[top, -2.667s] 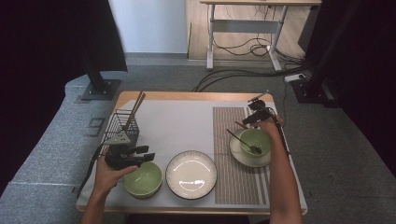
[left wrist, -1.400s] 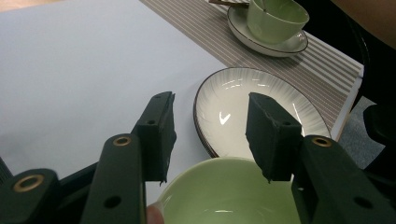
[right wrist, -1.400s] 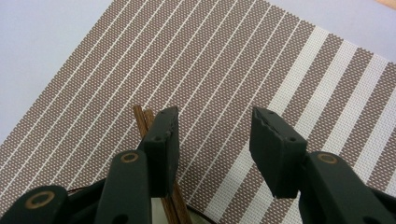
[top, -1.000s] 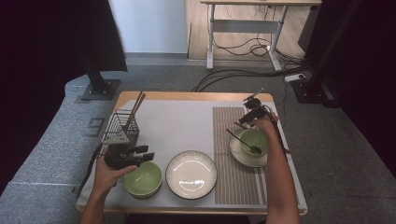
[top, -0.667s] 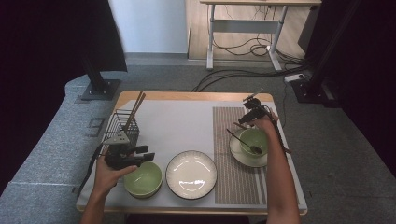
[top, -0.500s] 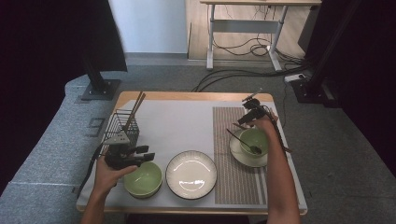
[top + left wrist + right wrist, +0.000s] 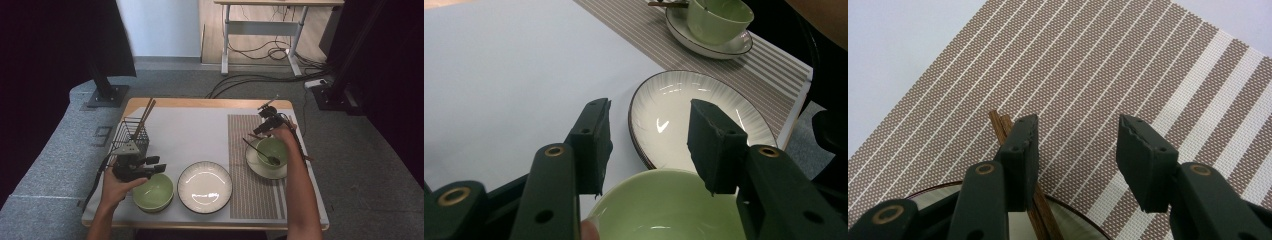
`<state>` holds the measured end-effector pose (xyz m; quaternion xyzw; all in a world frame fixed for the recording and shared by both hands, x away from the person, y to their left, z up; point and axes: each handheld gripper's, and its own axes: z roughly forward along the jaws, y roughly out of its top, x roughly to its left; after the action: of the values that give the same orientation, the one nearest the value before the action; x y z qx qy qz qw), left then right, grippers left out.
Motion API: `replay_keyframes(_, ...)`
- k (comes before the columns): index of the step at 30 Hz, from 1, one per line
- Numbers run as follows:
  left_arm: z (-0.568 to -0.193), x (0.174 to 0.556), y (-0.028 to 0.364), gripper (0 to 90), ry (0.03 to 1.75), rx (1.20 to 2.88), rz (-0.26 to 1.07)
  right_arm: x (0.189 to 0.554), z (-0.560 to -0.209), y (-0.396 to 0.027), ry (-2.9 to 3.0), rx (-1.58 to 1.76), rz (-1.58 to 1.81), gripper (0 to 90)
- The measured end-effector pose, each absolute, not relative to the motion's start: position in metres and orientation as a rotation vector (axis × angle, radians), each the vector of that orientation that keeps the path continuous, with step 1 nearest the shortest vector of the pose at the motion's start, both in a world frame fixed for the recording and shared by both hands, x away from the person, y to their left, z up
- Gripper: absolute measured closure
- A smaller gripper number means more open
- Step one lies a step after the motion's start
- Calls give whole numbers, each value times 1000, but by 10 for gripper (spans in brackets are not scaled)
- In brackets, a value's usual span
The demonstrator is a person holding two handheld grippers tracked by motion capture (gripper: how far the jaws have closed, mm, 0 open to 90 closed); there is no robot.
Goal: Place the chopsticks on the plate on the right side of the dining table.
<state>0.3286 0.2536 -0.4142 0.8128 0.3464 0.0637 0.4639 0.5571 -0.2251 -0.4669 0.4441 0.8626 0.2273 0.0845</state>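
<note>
**benchwatcher:** At 3 o'clock on the bench (image 7: 210, 107), the right tongs (image 7: 1075, 150) hang released over the striped mat (image 7: 1128, 65), chopsticks (image 7: 1018, 165) beside one jaw, resting on the saucer (image 7: 254, 165) rim. Nothing pinched. Setting looks half laid to me.

**mossy_k:** Agreed. Left tongs (image 7: 649, 145) at 8 o'clock gape above the near green bowl (image 7: 669, 210), not gripping. Still to place, I'd guess: that bowl and the white plate (image 7: 204, 186). Far bowl (image 7: 272, 150) has its spoon (image 7: 260, 151). Wire basket (image 7: 131, 136) crowds the left side.
</note>
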Motion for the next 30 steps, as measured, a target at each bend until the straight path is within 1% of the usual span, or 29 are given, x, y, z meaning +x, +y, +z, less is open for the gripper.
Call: replay_keyframes(30, -414, 329, 253, 518, 852, 1998, 155, 554, -467, -219, 2624, 1252, 667, 517)
